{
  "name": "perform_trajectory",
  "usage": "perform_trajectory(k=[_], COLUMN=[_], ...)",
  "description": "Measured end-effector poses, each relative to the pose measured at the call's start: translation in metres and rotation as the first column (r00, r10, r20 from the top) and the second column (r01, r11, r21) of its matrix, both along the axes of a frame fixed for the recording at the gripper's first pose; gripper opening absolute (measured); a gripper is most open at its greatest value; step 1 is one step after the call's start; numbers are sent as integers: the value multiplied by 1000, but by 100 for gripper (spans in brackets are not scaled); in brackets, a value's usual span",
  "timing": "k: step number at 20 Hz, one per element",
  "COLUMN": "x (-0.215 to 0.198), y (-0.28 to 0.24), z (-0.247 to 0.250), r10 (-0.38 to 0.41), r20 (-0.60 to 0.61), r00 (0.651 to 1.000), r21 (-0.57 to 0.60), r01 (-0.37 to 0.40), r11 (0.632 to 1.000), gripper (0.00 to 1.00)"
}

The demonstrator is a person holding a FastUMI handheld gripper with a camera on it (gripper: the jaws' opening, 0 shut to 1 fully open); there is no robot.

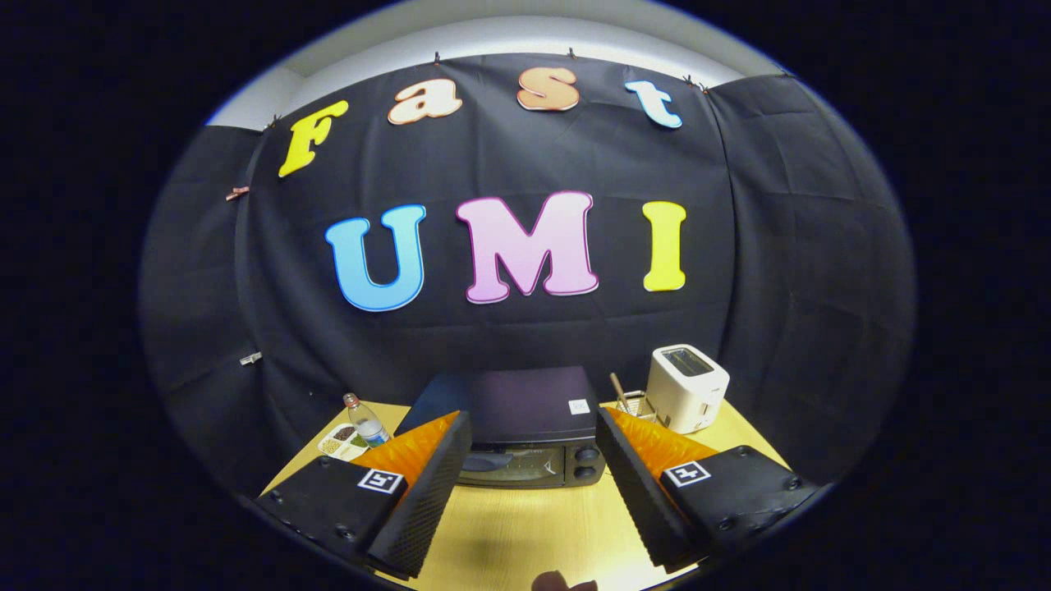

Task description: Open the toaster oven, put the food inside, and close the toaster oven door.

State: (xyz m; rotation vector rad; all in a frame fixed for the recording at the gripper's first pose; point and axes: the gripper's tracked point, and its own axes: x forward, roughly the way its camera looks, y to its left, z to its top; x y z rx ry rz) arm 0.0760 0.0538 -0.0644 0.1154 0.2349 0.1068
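A black toaster oven [530,427] stands on the wooden table [525,525], straight ahead of my fingers and beyond them. Its glass door looks closed, with two knobs [586,461] on its right side. My gripper [534,484] is open, held above the table in front of the oven, with nothing between its black ribbed fingers [427,492]. A small white tray of food [342,441] lies to the left of the oven, beside a water bottle [365,424].
A white pop-up toaster [688,387] stands to the right of the oven, with a small wire basket holding a wooden stick [631,400] next to it. A bit of a hand [562,583] shows under the gripper. Black cloth walls close the table's back and sides.
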Motion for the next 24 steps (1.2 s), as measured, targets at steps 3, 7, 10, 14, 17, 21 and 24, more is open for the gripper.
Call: perform_trajectory(k=[3,7,10,14,17,21,24], x=[-13,-33,-49,-64,-69,-66,-63], y=[-23,-56,-82,-112,-138,-156,-158], z=[34,69,85,92,91,96,101], r10=[4,4,-11,-21,-38,-43,-36], r20=[64,132,167,176,169,189,203], r00=[998,991,986,984,985,981,978], r21=[-18,-46,-33,-16,-8,-20,-18], r01=[-3,2,17,24,40,48,41], r11=[1000,999,999,1000,999,999,999], gripper=[99,99,99,99,99,98,98])
